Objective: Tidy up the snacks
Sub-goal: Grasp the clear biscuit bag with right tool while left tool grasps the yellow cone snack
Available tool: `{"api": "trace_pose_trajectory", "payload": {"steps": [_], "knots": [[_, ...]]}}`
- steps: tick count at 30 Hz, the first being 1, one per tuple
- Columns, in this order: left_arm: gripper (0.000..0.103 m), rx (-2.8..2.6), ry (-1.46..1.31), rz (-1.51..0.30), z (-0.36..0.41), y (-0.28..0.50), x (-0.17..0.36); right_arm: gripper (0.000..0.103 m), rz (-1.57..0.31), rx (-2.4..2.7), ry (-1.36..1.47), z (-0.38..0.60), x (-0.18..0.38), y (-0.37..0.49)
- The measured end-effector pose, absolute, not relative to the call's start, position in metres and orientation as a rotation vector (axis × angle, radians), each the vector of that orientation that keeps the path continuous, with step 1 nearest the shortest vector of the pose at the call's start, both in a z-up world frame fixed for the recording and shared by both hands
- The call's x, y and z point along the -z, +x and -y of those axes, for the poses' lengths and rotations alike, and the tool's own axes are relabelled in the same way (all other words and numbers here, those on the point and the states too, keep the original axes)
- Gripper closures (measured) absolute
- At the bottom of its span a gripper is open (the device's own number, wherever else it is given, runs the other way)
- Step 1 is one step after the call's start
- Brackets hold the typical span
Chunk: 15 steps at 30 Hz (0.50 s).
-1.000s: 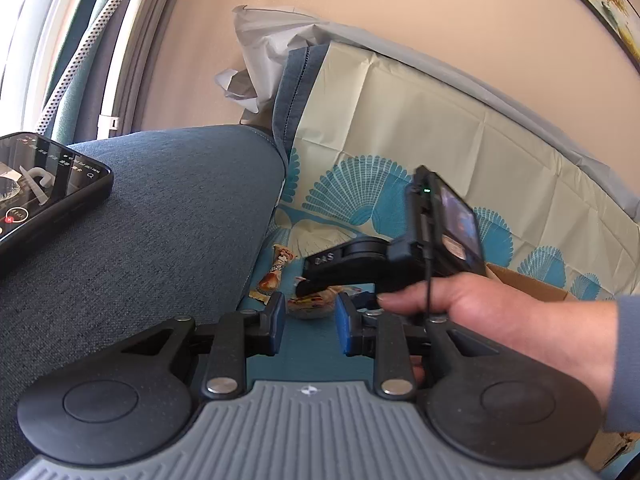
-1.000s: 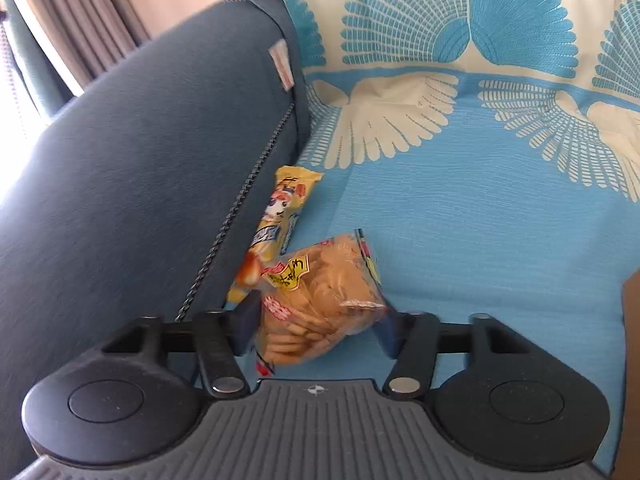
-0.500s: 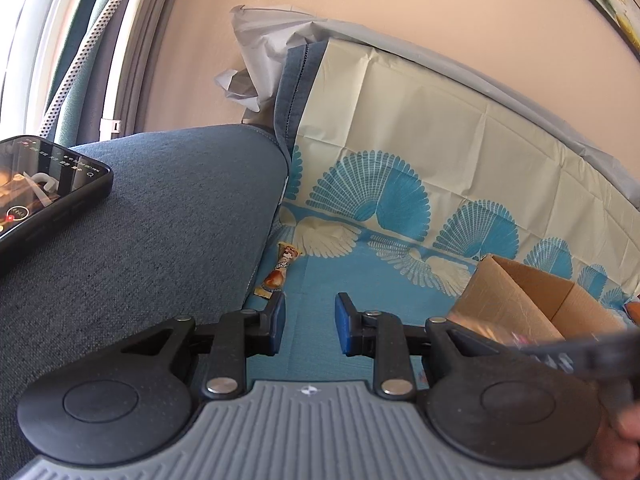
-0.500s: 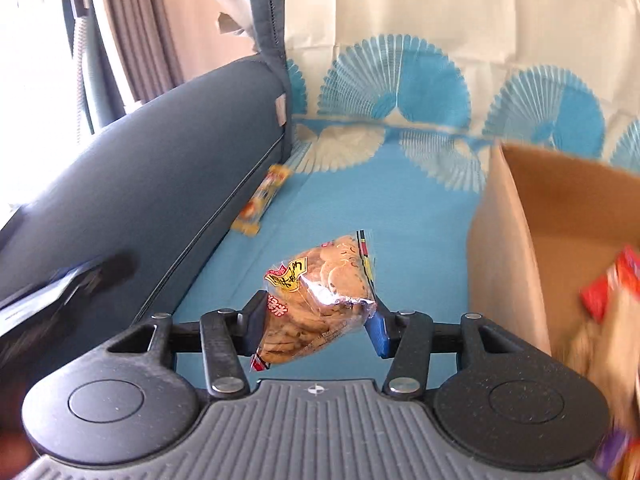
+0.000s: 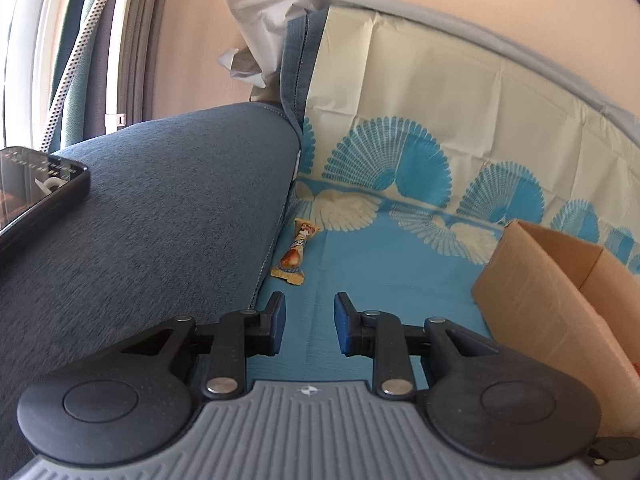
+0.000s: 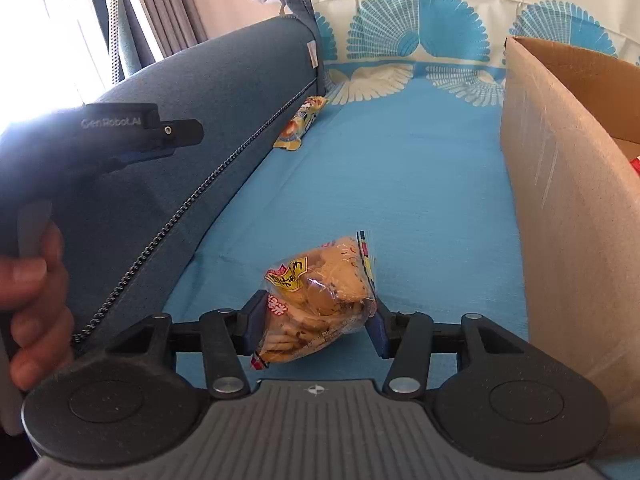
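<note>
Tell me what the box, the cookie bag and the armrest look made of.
Box: brown corrugated cardboard, matte, with scuffed streaks on its wall.
Cookie bag: thin clear plastic film, glossy and crinkled, with printed labels; the cookies show through it.
Armrest: woven blue-grey upholstery fabric, matte with a fine heathered texture; a zipper runs along its lower seam.

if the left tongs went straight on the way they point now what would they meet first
Probably the blue cloth on the seat: the left tongs, open and empty, tilt down at it. The wrapped snack bar lies just left of that line, by the sofa arm; depth is unclear.
</note>
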<state>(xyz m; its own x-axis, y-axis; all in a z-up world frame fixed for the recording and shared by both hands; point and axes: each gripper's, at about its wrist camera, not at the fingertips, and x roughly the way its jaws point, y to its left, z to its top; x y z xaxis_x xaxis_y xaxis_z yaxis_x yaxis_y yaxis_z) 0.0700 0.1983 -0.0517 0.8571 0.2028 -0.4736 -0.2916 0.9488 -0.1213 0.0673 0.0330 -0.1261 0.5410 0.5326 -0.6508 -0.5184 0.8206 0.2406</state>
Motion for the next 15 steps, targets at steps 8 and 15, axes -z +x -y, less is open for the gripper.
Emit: {"api": "trace_pose_trajectory", "payload": {"steps": [8,15], "knots": [[0.073,-0.320,-0.068,-0.528,-0.180,0.176,0.055,0.049,-0.828,-0.572,0.101,-0.023,0.124,0.075],[0.056,-0.413,0.077,-0.649,-0.168,0.282,0.093,0.049,-0.869,-0.556,0.149,-0.016,0.126,0.078]]}}
